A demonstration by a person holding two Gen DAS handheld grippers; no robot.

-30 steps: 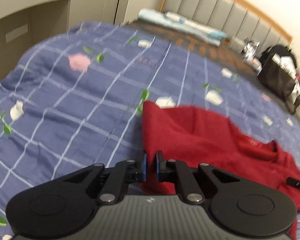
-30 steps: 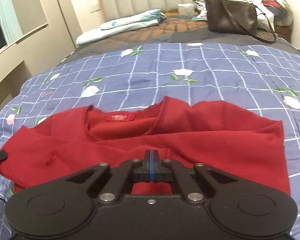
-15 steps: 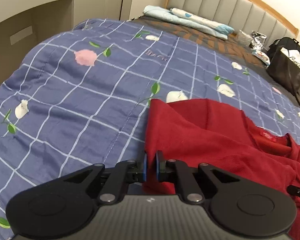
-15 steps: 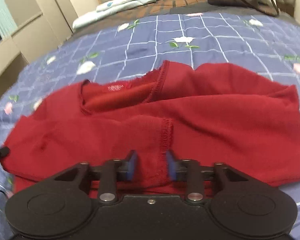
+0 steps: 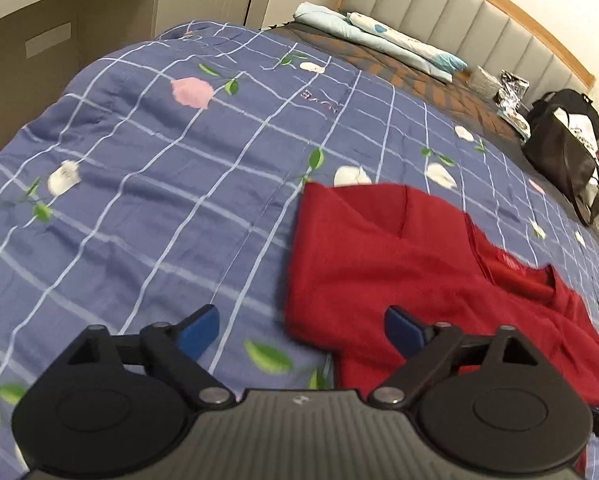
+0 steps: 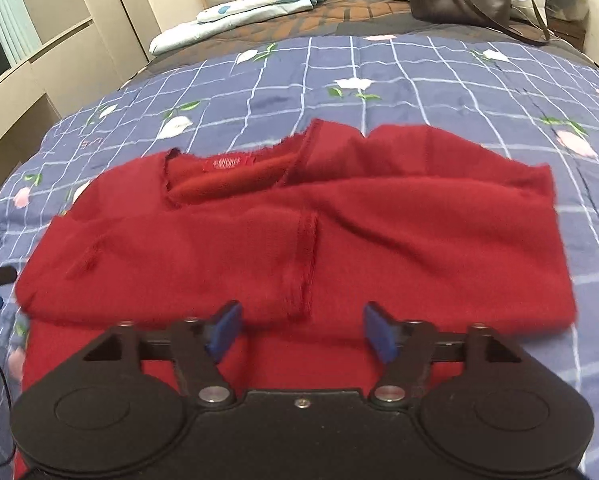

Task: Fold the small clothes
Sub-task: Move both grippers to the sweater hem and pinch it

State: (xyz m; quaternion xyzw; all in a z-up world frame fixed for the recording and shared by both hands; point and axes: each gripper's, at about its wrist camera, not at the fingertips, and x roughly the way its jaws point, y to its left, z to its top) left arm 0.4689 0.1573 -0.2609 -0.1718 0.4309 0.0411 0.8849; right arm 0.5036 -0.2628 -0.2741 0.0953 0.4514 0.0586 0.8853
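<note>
Now I am spreading both sets of jaws, and neither is pinching anything. My left gripper [image 5: 301, 330] is hanging over the near left corner of the red garment [image 5: 419, 272], its pads clear of the cloth. My right gripper [image 6: 301, 330] is hovering above a folded-over hem. The garment is lying partly folded on the blue checked quilt [image 6: 419, 76] of the bed.
</note>
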